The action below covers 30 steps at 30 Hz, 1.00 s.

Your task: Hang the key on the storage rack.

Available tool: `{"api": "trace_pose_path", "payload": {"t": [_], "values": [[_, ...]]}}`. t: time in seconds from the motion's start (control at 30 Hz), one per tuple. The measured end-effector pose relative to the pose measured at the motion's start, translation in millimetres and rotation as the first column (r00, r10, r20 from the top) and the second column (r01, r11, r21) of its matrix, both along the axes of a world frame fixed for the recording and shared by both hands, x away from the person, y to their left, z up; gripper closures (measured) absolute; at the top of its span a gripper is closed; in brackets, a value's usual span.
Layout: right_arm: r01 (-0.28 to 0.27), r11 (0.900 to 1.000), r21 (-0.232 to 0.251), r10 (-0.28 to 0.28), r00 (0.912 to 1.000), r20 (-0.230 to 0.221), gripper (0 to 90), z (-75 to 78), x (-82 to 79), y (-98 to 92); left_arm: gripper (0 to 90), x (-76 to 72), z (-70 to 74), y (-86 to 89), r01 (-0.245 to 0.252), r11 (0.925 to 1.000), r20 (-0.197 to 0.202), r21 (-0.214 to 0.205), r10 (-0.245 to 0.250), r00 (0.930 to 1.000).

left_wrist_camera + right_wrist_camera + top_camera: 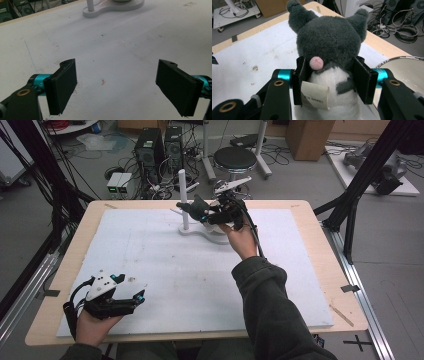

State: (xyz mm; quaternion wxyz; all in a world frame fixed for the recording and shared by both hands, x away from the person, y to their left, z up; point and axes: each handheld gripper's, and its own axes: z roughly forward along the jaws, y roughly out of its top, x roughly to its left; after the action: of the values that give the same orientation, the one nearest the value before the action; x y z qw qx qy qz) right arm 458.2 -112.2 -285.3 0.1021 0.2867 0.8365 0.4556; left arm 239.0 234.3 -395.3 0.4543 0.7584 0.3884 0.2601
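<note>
white board on wooden table | left hand-held gripper agape, empty | right hand-held gripper clamps plush toy

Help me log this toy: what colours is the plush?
Dark grey with a white body: the plush toy, clearest in the right gripper view.

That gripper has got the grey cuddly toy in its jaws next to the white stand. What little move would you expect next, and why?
Probably a short move sideways to bring the plush toy over the metal bowl. The right gripper is shut on its white belly, holding it beside the white stand, and the bowl's rim is just next to it. The left gripper rests open, far off.
</note>
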Motion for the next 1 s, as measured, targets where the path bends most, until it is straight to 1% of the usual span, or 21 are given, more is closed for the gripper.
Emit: {"api": "trace_pose_path", "payload": {"t": [0.4, 0.43, 0.67, 0.7, 0.77, 0.8, 0.83, 0.87, 0.9, 0.93, 1.0], "values": [[0.011, 0.9998, -0.014, -0.011, 0.9998, -0.019, 50.4, -6.3, 6.2, 1.3, 17.5, 0.9, -0.2, 0.8, -0.006, 1.0000, 0.000, 0.000, 0.006, 1.0000], [0.013, 0.9998, -0.014, -0.013, 0.9996, -0.023, 50.4, -6.6, 6.5, 1.5, 17.5, 1.0, -0.4, 0.5, -0.006, 1.0000, -0.002, -0.004, 0.006, 1.0000], [0.016, 0.9996, -0.023, -0.016, 0.9994, -0.032, 50.3, -10.2, 10.0, 1.3, 17.5, 2.5, -0.3, 0.0, 0.002, 1.0000, -0.003, 0.001, -0.002, 1.0000], [0.020, 0.9995, -0.022, -0.021, 0.9991, -0.038, 50.4, -10.3, 9.9, 1.5, 17.5, 2.7, -0.2, -0.2, -0.001, 1.0000, -0.003, -0.001, 0.001, 1.0000], [0.018, 0.9995, -0.026, -0.019, 0.9992, -0.034, 50.4, -11.1, 11.1, 1.6, 17.5, 3.1, -0.3, -1.0, -0.007, 0.9999, -0.003, -0.008, 0.007, 1.0000], [0.014, 0.9995, -0.029, -0.015, 0.9993, -0.034, 50.3, -11.7, 12.0, 1.2, 17.5, 3.6, 0.0, -1.0, -0.005, 1.0000, -0.001, -0.006, 0.005, 1.0000], [0.019, 0.9994, -0.029, -0.021, 0.9988, -0.044, 50.3, -12.1, 12.1, 1.3, 17.4, 3.7, 0.3, -1.0, -0.004, 1.0000, -0.004, -0.003, 0.004, 1.0000], [0.021, 0.9992, -0.034, -0.022, 0.9989, -0.042, 50.3, -12.6, 12.6, 1.2, 17.4, 4.1, 0.3, -1.2, -0.002, 1.0000, -0.002, 0.000, 0.002, 1.0000], [0.021, 0.9991, -0.036, -0.023, 0.9991, -0.036, 50.3, -13.2, 13.4, 0.9, 17.4, 4.1, -0.1, -2.0, -0.005, 1.0000, -0.003, -0.007, 0.005, 1.0000], [0.026, 0.9990, -0.036, -0.027, 0.9986, -0.044, 50.3, -13.2, 13.4, 0.9, 17.4, 4.2, -0.2, -2.1, -0.005, 1.0000, -0.004, -0.003, 0.005, 1.0000], [0.022, 0.9989, -0.041, -0.024, 0.9987, -0.046, 50.3, -14.3, 14.5, 0.8, 17.4, 4.1, -0.3, -2.2, -0.004, 1.0000, -0.004, -0.001, 0.004, 1.0000]]}}
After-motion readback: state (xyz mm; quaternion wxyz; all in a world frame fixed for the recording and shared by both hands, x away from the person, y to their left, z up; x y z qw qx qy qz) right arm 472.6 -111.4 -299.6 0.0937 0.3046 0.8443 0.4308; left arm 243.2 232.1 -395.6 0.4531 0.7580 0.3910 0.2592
